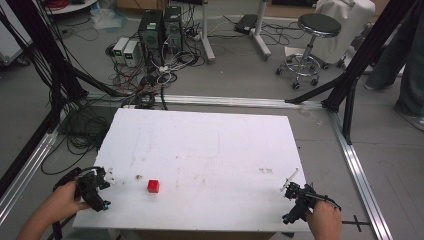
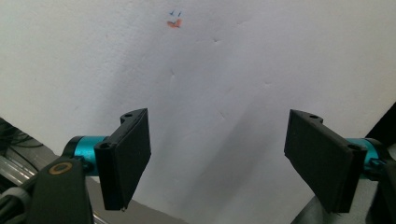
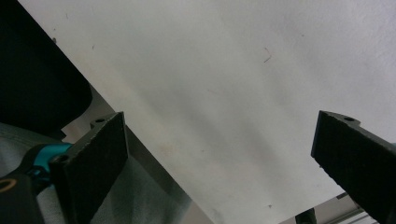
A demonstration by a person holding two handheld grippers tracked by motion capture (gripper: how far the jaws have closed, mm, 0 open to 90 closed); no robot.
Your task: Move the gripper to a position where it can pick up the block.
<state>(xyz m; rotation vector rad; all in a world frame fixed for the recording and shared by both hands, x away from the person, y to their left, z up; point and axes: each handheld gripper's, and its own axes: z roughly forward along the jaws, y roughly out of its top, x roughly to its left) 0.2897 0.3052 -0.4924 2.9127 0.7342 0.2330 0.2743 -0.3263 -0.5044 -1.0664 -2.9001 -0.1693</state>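
Observation:
A small red cube [image 1: 153, 186] sits on the white table [image 1: 200, 150], toward its front left. My left gripper [image 1: 102, 184] hovers over the table's front left corner, well left of the cube. In the left gripper view its jaws stand wide apart with bare white board between them, so the left gripper [image 2: 219, 168] is open. My right gripper [image 1: 291, 189] hangs over the front right corner, far from the cube. The right gripper [image 3: 219, 163] is open too, with nothing between its jaws but the board and its edge.
Black frame posts rise at both sides of the table, and aluminium rails [image 1: 360, 170] run along the floor around it. Tangled cables and computer towers [image 1: 160, 30] lie beyond the far edge. A round stool [image 1: 312, 40] stands at the back right, near a person's legs [image 1: 400, 55].

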